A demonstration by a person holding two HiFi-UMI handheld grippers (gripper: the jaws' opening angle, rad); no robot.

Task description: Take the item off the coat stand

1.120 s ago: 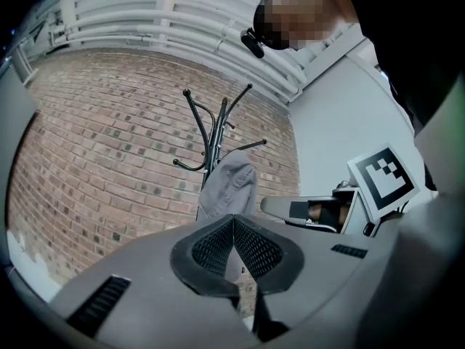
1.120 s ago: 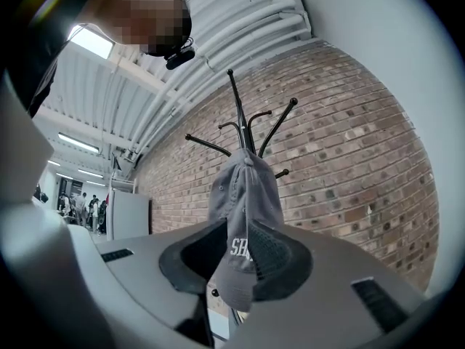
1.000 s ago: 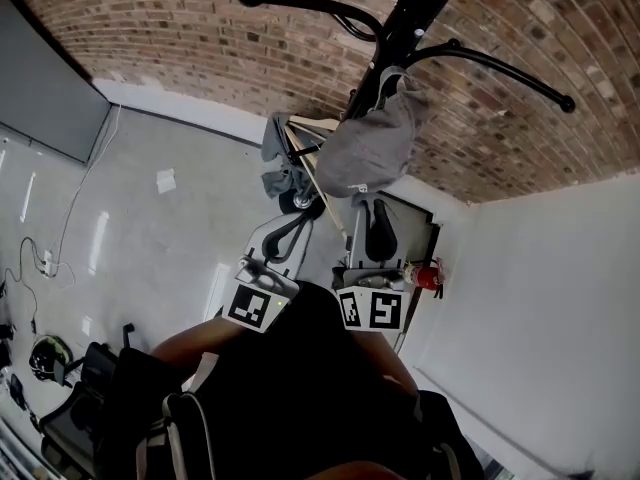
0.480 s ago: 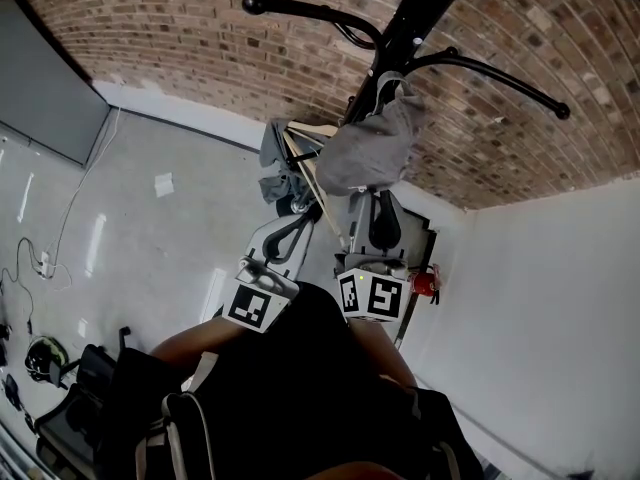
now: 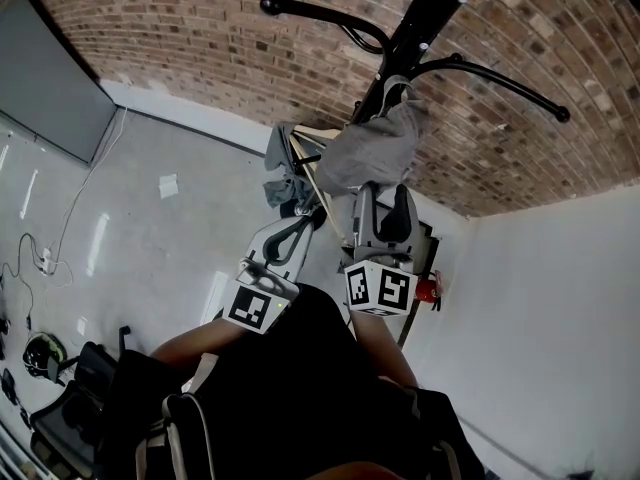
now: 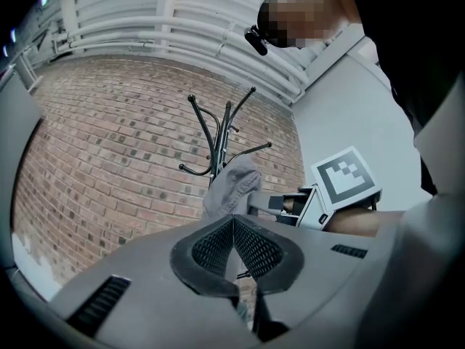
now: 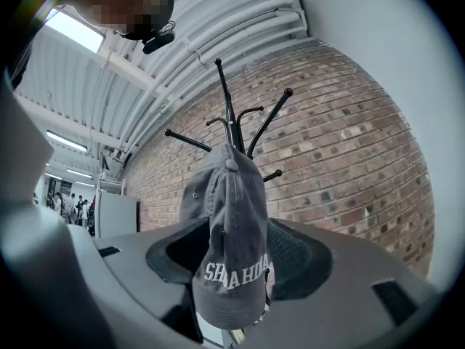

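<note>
As the right gripper (image 5: 384, 208) has risen closer to the stand over the last second, its jaws have gone from narrow to wide and are opening now. The grey cotton baseball cap with white lettering (image 7: 229, 238) hangs between them, and the pads are not yet pressing on it. The cap is still hooked on the black metal coat stand (image 5: 415, 23) in front of the red brick wall (image 5: 200, 38). The left gripper (image 5: 293, 230) sits lower, jaws together and empty. The grasp looks set up: closing on the cap should come next, then lifting it off its hook.
</note>
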